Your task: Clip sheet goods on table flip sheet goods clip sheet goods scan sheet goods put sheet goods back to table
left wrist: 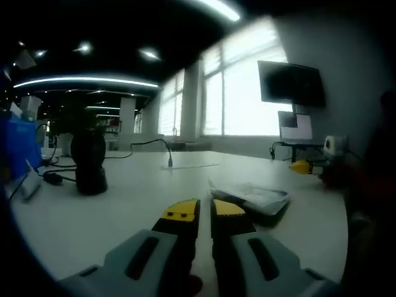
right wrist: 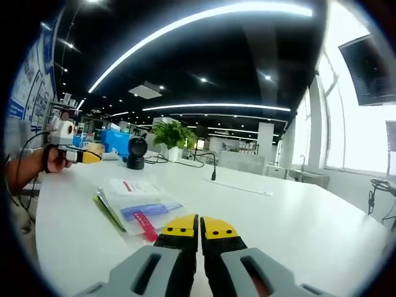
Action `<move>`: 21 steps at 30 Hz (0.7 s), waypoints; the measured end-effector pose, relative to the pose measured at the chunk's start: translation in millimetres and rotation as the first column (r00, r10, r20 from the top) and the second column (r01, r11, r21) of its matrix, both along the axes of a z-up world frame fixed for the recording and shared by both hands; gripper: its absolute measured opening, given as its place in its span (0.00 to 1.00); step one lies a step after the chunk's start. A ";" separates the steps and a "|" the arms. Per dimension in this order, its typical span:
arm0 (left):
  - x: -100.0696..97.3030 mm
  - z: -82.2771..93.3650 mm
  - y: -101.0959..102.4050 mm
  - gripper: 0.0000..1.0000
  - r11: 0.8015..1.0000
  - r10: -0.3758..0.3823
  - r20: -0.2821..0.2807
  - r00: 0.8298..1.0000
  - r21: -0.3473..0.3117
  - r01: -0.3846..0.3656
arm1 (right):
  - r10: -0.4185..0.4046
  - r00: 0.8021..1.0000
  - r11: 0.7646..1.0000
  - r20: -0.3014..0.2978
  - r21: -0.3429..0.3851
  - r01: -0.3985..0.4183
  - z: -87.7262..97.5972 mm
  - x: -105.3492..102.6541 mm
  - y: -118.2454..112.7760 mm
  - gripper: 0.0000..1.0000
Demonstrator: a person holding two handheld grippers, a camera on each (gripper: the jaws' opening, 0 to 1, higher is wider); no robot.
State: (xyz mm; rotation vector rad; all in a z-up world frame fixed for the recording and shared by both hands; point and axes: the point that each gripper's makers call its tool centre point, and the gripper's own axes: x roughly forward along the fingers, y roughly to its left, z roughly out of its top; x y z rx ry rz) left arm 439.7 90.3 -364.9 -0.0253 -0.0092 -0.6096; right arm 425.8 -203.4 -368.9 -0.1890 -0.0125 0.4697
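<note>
Sheet goods [right wrist: 137, 208] lie flat on the table [right wrist: 297, 229], just ahead-left of the right gripper [right wrist: 199, 226] and ahead-right of the left gripper [left wrist: 205, 210], both closed on nothing.

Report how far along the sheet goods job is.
Nothing looks done: the sheet goods lie flat on the table, unclipped. Nothing is in hand; the left tool and right tool are shut and empty. Clipping, flipping, scanning at the scanner and returning remain.

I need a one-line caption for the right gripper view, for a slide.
Closed right gripper hovers near the sheet goods lying flat on the white table; the left gripper waits at the far edge.
</note>
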 end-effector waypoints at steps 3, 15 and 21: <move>-0.1 0.7 -2.0 0.03 1.000 -0.007 0.001 1.000 0.010 0.007 | 0.004 1.000 1.000 -0.005 -0.007 -0.004 -0.7 -0.4 2.3 0.00; 0.9 -0.9 -3.8 0.04 1.000 -0.012 0.002 1.000 0.020 0.012 | 0.029 1.000 1.000 -0.007 -0.006 -0.029 -4.9 4.4 -0.4 0.00; -0.3 -1.6 -2.8 0.04 1.000 -0.012 0.000 1.000 0.008 0.012 | 0.027 1.000 1.000 -0.004 -0.008 -0.027 -6.0 6.1 -3.2 0.01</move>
